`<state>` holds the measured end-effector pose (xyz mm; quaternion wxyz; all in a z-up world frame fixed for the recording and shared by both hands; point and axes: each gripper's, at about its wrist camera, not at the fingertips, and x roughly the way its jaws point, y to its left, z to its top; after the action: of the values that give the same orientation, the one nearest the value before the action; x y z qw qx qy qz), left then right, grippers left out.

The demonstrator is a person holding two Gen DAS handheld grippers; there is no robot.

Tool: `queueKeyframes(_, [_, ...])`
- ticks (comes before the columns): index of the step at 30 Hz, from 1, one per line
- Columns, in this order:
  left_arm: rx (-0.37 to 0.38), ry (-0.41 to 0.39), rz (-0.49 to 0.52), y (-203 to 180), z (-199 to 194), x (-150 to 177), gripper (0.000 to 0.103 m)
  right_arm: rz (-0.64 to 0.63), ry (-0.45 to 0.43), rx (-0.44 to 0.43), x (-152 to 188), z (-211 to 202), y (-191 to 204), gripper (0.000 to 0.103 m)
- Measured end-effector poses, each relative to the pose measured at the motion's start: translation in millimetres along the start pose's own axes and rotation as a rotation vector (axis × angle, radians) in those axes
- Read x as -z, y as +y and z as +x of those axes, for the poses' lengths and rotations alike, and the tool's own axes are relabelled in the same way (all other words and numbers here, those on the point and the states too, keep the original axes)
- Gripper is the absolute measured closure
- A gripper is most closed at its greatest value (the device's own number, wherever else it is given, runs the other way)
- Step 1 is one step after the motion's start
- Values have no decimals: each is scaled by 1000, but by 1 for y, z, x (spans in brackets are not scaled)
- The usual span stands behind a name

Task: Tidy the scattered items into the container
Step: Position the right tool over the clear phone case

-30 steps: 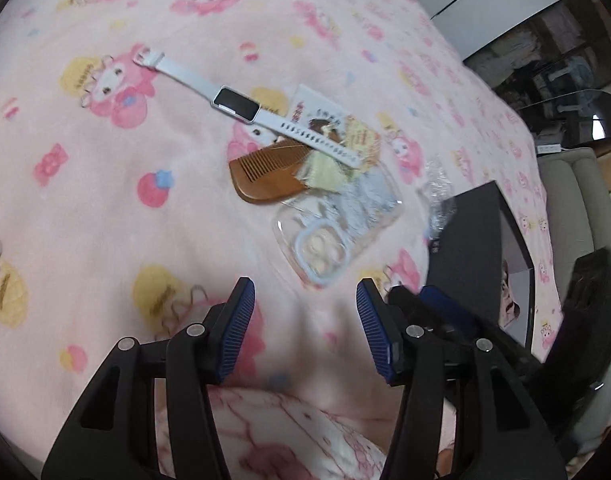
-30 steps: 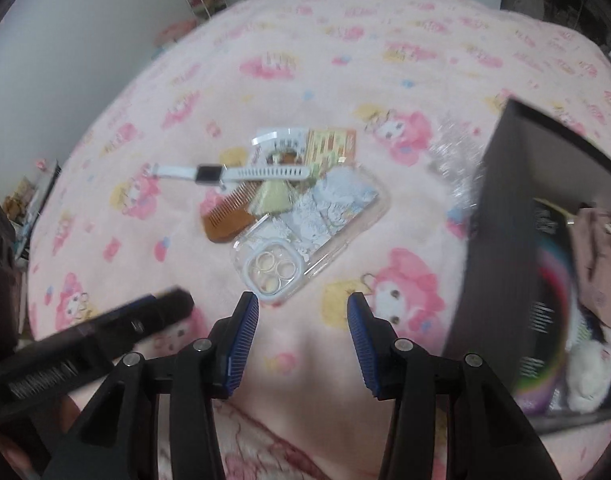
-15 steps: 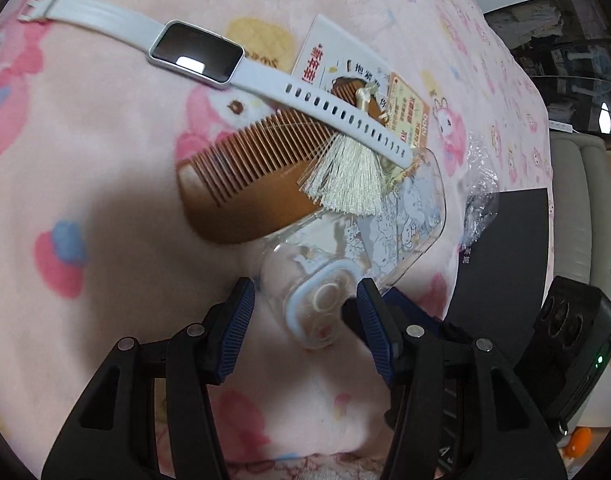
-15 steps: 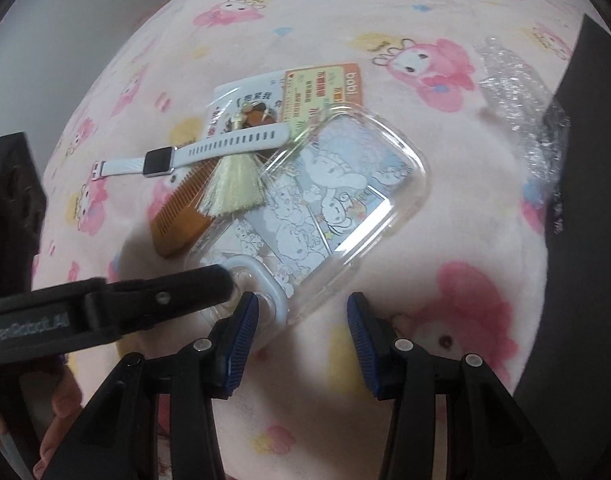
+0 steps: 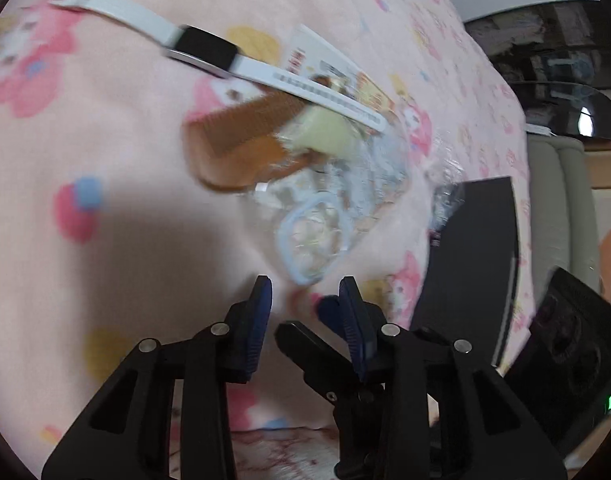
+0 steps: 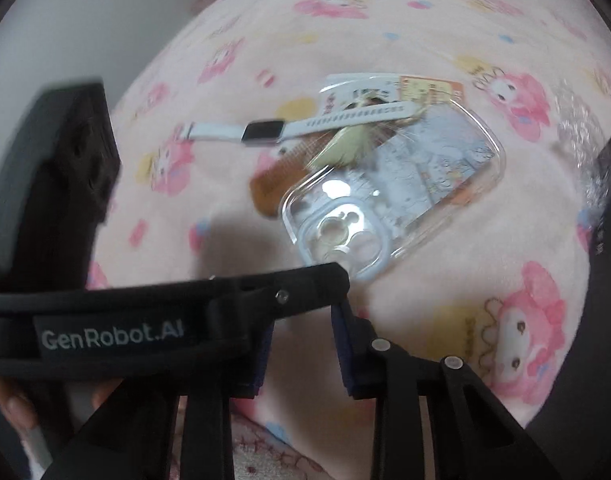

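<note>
On the pink cartoon-print blanket (image 5: pixel 105 264), the clear phone case (image 6: pixel 389 200) is seen at twelve o'clock of both tongs, the left gripper (image 5: pixel 305 300) and right gripper (image 6: pixel 305 320) having been lowered from hovering, jaws now closing on nothing, so no item has yet been gripped for the black box (image 5: pixel 473 248) at three o'clock.

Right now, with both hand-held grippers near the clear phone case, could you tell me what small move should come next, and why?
Probably ease the left hand-held gripper forward to the phone case camera end. Its jaws are closing with nothing between them, just short of the case. The right hand-held gripper is closing empty too, so only one should take it. The comb and watch lie overlapped behind.
</note>
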<state>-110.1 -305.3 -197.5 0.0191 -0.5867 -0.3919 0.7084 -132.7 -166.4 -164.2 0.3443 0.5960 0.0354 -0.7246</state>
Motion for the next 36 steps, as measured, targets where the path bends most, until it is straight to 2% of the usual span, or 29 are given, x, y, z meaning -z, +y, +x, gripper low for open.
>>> queueKeyframes(3, [4, -10, -66, 17, -9, 0, 69, -18, 4, 7, 2, -3, 6, 78])
queueKeyframes(7, [38, 1, -90, 32, -10, -3, 60, 88, -23, 88, 1, -16, -28, 77])
queueKeyframes(10, [41, 1, -78, 28, -5, -11, 53, 153, -70, 164, -13, -24, -52, 73])
queueKeyframes(14, [13, 25, -31, 20, 7, -22, 51, 187, -110, 204, -35, -29, -74, 62])
queueKeyframes(17, [-9, 43, -12, 17, 19, -29, 52, 201, -123, 235, -49, -23, -87, 61])
queueKeyframes(19, [12, 52, -15, 17, 24, -33, 53, 229, -107, 248, -54, -8, -94, 61])
queueKeyframes(23, [31, 49, -2, 15, 30, -34, 53, 285, -125, 212, -60, 5, -108, 61])
queueKeyframes(28, [71, 34, -4, 17, 28, -32, 65, 355, -209, 193, -68, -7, -124, 61])
queueKeyframes(30, [93, 19, -9, 19, 25, -33, 66, 375, -236, 201, -73, -9, -131, 61])
queueKeyframes(32, [104, 0, 0, 20, 19, -32, 69, 379, -217, 194, -80, -3, -135, 61])
queueKeyframes(33, [118, -15, 5, 20, 14, -30, 77, 381, -211, 181, -82, 2, -135, 61])
queueKeyframes(36, [126, -52, 3, 24, 0, -23, 79, 349, -144, 83, -83, 15, -129, 60])
